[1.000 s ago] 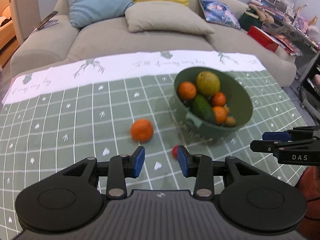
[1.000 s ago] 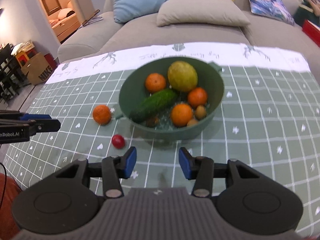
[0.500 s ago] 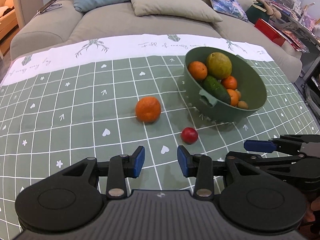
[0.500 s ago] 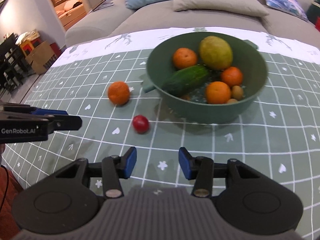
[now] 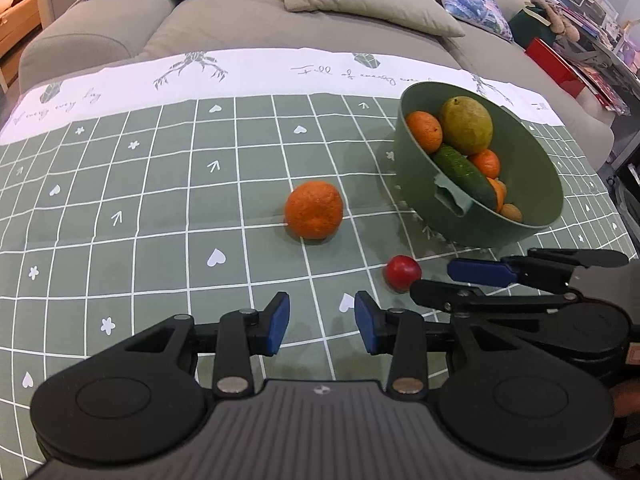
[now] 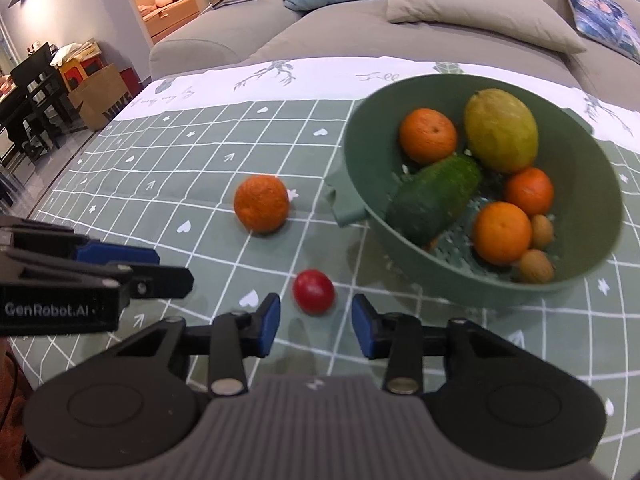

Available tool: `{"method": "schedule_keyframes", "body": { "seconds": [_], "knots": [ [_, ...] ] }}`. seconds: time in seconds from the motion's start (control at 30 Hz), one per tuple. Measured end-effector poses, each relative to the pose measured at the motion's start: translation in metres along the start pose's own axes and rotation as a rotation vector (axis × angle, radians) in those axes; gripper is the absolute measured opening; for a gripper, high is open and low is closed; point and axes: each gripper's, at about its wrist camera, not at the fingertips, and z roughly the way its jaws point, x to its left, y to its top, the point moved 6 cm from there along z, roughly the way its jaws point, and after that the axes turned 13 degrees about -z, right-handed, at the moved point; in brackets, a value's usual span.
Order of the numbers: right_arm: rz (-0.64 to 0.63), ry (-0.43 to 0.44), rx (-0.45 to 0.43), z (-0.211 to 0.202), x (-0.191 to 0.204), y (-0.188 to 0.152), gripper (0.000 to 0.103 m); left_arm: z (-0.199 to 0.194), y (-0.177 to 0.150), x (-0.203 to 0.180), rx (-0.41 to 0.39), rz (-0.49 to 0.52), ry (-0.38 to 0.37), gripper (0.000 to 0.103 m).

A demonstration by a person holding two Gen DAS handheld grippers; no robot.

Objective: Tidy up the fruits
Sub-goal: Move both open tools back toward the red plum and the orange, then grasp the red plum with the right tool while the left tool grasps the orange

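right gripper [image 6: 316,320]: jaws spread, empty, lined up on the small red fruit [image 6: 313,291], which sits on the cloth just ahead of the gap, lower centre of right view; not touching that I can see
left gripper [image 5: 322,322]: jaws spread, empty, hovering over the cloth, bottom centre of left view; nothing between the pads
loose orange [image 5: 314,209]: on the tablecloth [image 5: 120,184], mid frame in left view, left of the bowl, apart from it
bowl [image 6: 592,280]: green, handled, right half of right view; looks tipped toward the camera, could be fisheye
in bowl: large yellow-green fruit [image 6: 501,131] at the back, three oranges, a cucumber [image 6: 434,198] lying across, two small brown fruits [image 6: 534,266] at the near rim, type unclear
progress: mostly done, judging by the full bowl; two pieces left out on the cloth, the red one and the orange
step in hand: likely right side going for the red fruit, then dropping it in the bowl
left after that: orange, probably for the left side, it's nearer
risk: red fruit is small and round, may roll off when the pads close
background: grey sofa [image 5: 240,20] with cushions, top of both views
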Motion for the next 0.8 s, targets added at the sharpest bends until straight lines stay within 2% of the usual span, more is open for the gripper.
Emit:
{"method": "schedule_keyframes", "body": {
  "seconds": [0.43, 0.57, 0.67, 0.8],
  "knots": [
    [0.013, 0.014, 0.033, 0.030, -0.003, 0.006, 0.033, 0.017, 0.001, 0.009, 0.033, -0.028, -0.009, 0.045],
    [0.014, 0.022, 0.040, 0.033, -0.002, 0.003, 0.025, 0.020, 0.003, 0.010, 0.032, -0.032, -0.012, 0.045],
    [0.003, 0.020, 0.037, 0.032, -0.001, 0.002, 0.023, 0.021, 0.005, 0.010, 0.025, -0.038, -0.013, 0.045],
    [0.014, 0.010, 0.029, 0.028, -0.004, 0.002, 0.023, 0.024, 0.012, 0.006, -0.001, -0.031, -0.015, 0.055]
  ]
}}
